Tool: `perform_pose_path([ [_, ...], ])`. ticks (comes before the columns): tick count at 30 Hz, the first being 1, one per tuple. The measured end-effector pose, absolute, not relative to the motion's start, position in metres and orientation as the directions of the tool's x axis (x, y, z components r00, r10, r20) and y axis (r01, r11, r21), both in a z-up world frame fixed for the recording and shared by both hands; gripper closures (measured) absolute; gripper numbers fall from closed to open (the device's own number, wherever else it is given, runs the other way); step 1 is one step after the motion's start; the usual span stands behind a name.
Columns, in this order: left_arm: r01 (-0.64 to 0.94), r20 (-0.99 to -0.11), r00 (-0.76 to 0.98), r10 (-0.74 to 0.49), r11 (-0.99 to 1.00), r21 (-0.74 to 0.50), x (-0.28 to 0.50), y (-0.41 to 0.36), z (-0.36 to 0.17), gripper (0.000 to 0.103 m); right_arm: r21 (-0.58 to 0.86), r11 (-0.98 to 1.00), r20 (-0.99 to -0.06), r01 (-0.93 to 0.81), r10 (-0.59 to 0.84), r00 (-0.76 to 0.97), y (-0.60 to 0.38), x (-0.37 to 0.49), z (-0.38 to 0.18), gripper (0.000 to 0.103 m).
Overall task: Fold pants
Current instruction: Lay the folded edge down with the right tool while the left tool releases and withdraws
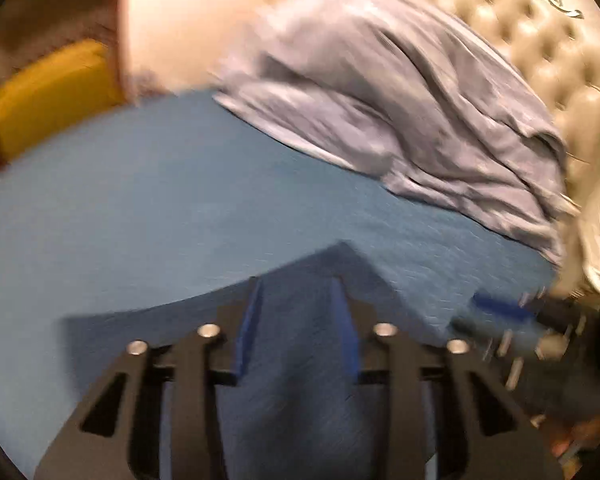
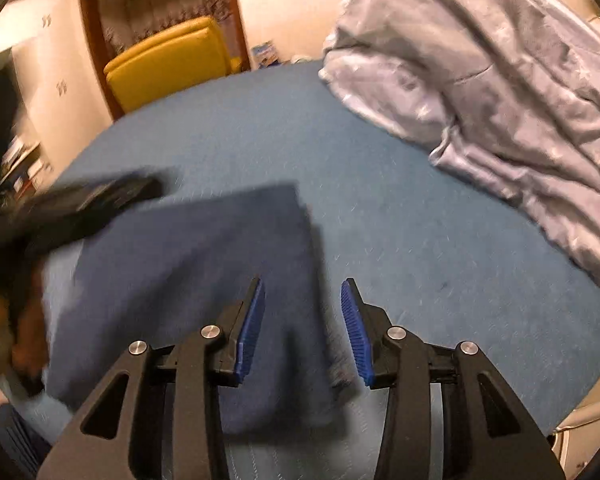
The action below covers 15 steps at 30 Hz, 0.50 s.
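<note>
a bed covered with a blue sheet [image 2: 380,184] fills both views, with a cream wall, a wooden door frame and a yellow chair [image 2: 168,64] behind it. a tufted cream headboard [image 1: 540,40] runs along the far side in the left wrist view. a big crumpled grey-lilac blanket [image 2: 500,92] is heaped on the sheet toward the headboard, well apart from the grippers.

the dark blue pants [image 2: 188,280] lie on the sheet close to the cameras, folded into a broad slab with one squared corner pointing away; both pictures are blurred, so finer folds cannot be made out.

the right gripper [image 2: 302,328] hovers over the right edge of the pants, its blue-padded fingers standing wide apart with nothing between them. the left gripper [image 1: 296,328] sits above the pants too, its jaws parted wide, cloth showing in the gap below; whether the pads touch the fabric cannot be told. in the right wrist view the left gripper appears as a dark blur at the pants' far left corner.
</note>
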<state>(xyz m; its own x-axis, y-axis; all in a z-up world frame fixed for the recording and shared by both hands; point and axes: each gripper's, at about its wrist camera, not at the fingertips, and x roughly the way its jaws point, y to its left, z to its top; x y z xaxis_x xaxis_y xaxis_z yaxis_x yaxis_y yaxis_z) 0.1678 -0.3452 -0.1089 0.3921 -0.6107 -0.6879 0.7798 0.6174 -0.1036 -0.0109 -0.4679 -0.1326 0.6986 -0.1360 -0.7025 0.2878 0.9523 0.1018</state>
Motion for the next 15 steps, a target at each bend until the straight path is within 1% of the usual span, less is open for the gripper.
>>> perform_pose_path([
  [1, 0.802, -0.705, 0.335, -0.626, 0.582, -0.136, 0.173, -0.358, -0.118, 0.077, 0.086, 0.953, -0.716, 0.290, -0.143, 0.684, -0.468, -0.011, -0.142, 0.062],
  [3, 0.827, -0.747, 0.217, -0.628, 0.525, -0.202, 0.186, -0.386, -0.142, 0.078, 0.119, 0.948, -0.737, 0.295, -0.115, 0.666, -0.472, -0.006, -0.156, 0.062],
  [4, 0.835, -0.790, 0.215, -0.574, 0.527, -0.156, 0.190, -0.403, -0.161, 0.078, 0.140, 0.943, -0.747, 0.301, -0.098, 0.657, -0.477, -0.003, -0.163, 0.062],
  [5, 0.832, -0.826, 0.258, -0.502, 0.550, -0.074, 0.197, -0.418, -0.182, 0.085, 0.149, 0.939, -0.766, 0.310, -0.089, 0.636, -0.482, 0.000, -0.172, 0.063],
  [6, 0.825, -0.832, 0.265, -0.486, 0.561, -0.065, 0.202, -0.420, -0.187, 0.094, 0.156, 0.936, -0.774, 0.316, -0.083, 0.628, -0.485, 0.001, -0.176, 0.063],
  [7, 0.815, -0.815, 0.243, -0.526, 0.566, -0.122, 0.209, -0.418, -0.186, 0.094, 0.181, 0.933, -0.768, 0.311, -0.063, 0.637, -0.488, 0.000, -0.175, 0.063],
  [8, 0.817, -0.789, 0.228, -0.571, 0.552, -0.164, 0.210, -0.413, -0.178, 0.092, 0.216, 0.931, -0.749, 0.294, -0.035, 0.661, -0.490, -0.005, -0.172, 0.063],
  [9, 0.830, -0.764, 0.231, -0.603, 0.532, -0.168, 0.208, -0.409, -0.170, 0.070, 0.227, 0.932, -0.736, 0.283, -0.026, 0.676, -0.492, -0.007, -0.169, 0.063],
  [11, 0.841, -0.744, 0.281, -0.606, 0.529, -0.113, 0.209, -0.406, -0.162, 0.034, 0.244, 0.933, -0.733, 0.265, -0.002, 0.681, -0.494, -0.009, -0.169, 0.063],
  [13, 0.866, -0.756, 0.282, -0.591, 0.495, -0.064, 0.212, -0.418, -0.161, 0.036, 0.287, 0.922, -0.738, 0.260, 0.039, 0.673, -0.499, -0.009, -0.172, 0.064],
  [14, 0.879, -0.769, 0.274, -0.578, 0.475, -0.043, 0.214, -0.423, -0.160, 0.042, 0.307, 0.917, -0.735, 0.253, 0.059, 0.676, -0.500, -0.010, -0.173, 0.069],
  [15, 0.891, -0.780, 0.256, -0.571, 0.452, -0.038, 0.217, -0.428, -0.162, 0.051, 0.311, 0.918, -0.736, 0.248, 0.067, 0.674, -0.501, -0.009, -0.173, 0.073],
])
